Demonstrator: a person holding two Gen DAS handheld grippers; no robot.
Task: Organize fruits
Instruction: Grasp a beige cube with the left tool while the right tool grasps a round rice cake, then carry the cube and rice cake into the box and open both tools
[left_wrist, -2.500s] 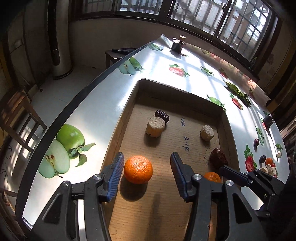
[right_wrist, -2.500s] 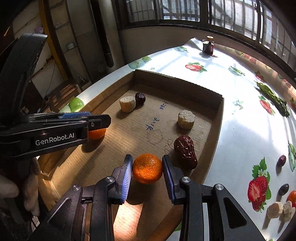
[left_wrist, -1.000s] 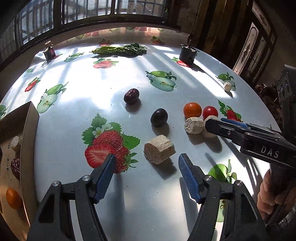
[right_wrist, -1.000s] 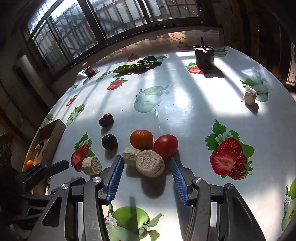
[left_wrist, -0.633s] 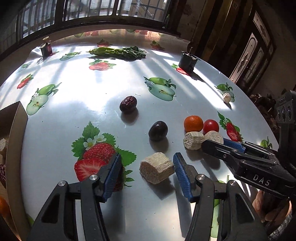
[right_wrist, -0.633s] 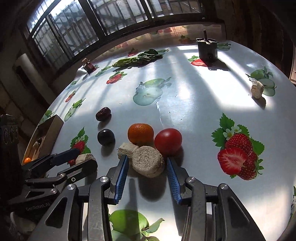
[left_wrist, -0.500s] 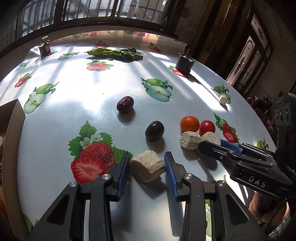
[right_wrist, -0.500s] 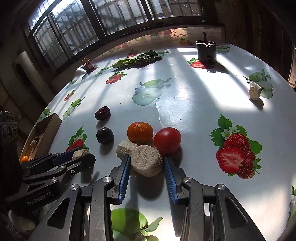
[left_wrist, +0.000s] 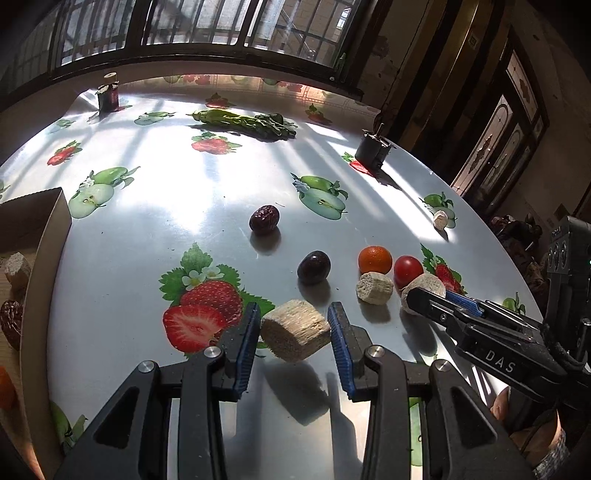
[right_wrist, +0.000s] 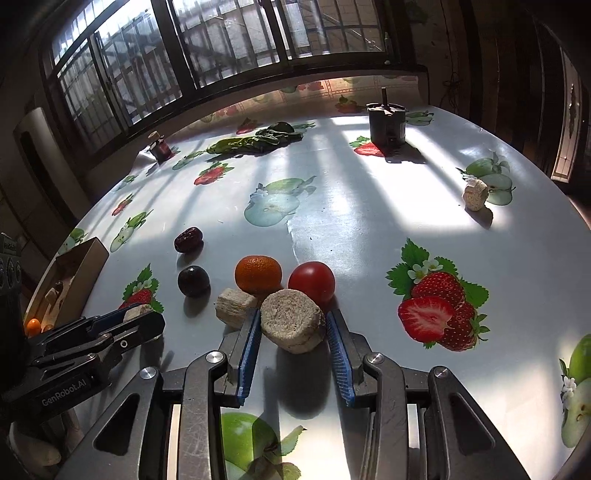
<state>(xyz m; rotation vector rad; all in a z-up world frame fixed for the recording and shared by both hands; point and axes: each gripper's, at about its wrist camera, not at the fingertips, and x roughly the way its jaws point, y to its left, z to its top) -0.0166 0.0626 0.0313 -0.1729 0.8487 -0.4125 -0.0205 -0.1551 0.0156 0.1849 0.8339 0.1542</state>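
1. step: both grippers gripping pieces on the table (left_wrist: 155, 206).
2. left gripper (left_wrist: 293, 338): jaws closed on chunk (left_wrist: 295, 334).
3. right gripper (right_wrist: 291, 330): pinching disc (right_wrist: 291, 325) beside tomato (right_wrist: 312, 282).
4. next: lift, carry to box (left_wrist: 40, 221).

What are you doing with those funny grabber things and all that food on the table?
A person holds a grabber in each hand and is sorting fruit. The left tool is closed around a tan chunk beside the printed strawberry. The right tool grips another tan chunk, right next to a tomato, an orange and a smaller pale piece. Both chunks seem to be just coming off the table. A cardboard box at the table's edge already holds some pieces.
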